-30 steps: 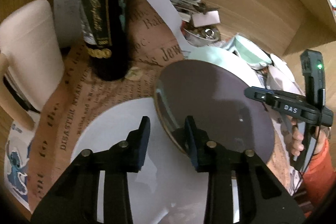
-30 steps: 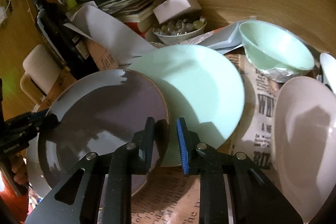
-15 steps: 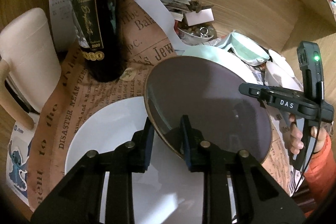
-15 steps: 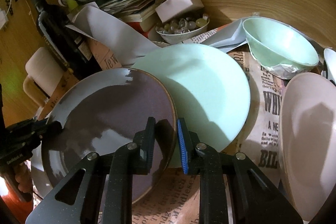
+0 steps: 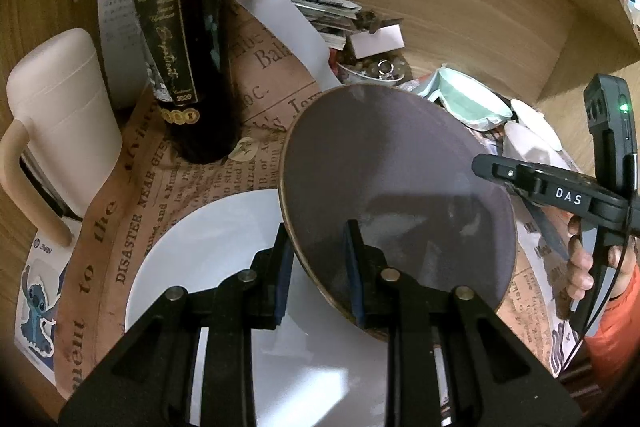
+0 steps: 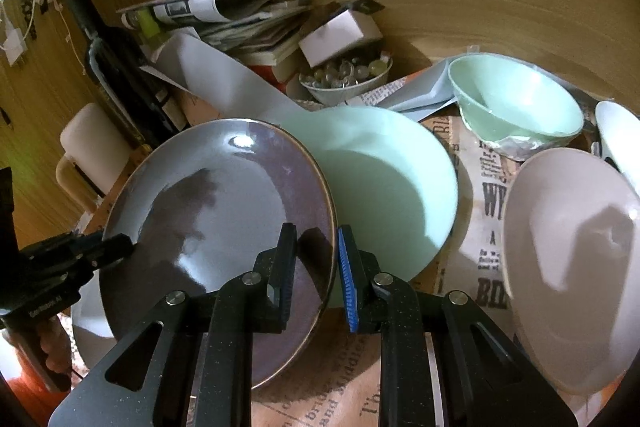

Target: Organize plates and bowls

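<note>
A dark purple-grey plate [image 5: 396, 171] [image 6: 216, 219] is held tilted between both grippers. My left gripper [image 5: 318, 267] is shut on its near-left rim; my right gripper [image 6: 316, 267] is shut on the opposite rim. The plate hangs partly over a white plate [image 5: 208, 247] lying flat on newspaper. A mint green plate [image 6: 384, 179] lies flat beside it. A mint green bowl [image 6: 516, 103] stands at the back right, and a pale pink bowl [image 6: 568, 259] sits tilted at the right.
A dark wine bottle [image 5: 180, 39] and a cream mug [image 5: 60, 115] stand at the left. A small bowl of glass beads [image 6: 344, 75], a paper stack [image 6: 224, 15] and a white box line the wooden back wall. Another white dish [image 6: 620, 135] sits at far right.
My left gripper closed onto the purple plate's rim. The plate has been lifted and tilted, moving left over the white plate and off the mint plate.
</note>
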`<control>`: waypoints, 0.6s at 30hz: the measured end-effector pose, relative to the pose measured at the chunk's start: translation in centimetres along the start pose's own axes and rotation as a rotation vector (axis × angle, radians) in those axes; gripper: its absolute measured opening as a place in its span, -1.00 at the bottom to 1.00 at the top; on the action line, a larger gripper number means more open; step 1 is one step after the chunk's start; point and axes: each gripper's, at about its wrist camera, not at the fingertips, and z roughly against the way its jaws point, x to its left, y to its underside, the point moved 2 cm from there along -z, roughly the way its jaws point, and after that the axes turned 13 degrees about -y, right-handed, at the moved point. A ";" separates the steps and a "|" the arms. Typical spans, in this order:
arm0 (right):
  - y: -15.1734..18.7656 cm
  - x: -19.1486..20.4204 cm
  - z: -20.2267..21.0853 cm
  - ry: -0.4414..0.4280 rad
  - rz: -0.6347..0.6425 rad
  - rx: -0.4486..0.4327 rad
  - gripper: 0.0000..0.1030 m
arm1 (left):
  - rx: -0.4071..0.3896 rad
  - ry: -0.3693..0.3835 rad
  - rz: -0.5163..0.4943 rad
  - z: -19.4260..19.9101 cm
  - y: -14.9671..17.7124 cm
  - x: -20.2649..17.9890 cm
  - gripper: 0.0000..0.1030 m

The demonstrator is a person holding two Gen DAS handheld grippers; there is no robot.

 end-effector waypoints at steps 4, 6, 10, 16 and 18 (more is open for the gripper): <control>0.1 0.2 0.9 0.000 0.000 -0.014 -0.64 | -0.008 0.011 0.012 0.5 -0.1 -0.2 -0.53; 0.3 0.3 1.4 0.005 0.002 -0.017 -0.64 | -0.016 0.014 0.013 0.9 -0.1 -0.4 -0.53; 0.7 0.4 2.5 0.014 -0.003 -0.030 -0.64 | -0.037 0.020 0.006 1.8 -0.2 -1.1 -0.53; 1.3 0.5 4.5 0.029 -0.013 -0.063 -0.64 | -0.063 0.037 -0.018 3.1 0.0 -2.5 -0.53; 1.7 0.5 5.2 0.038 -0.019 -0.072 -0.64 | -0.075 0.041 -0.029 3.6 0.1 -3.0 -0.53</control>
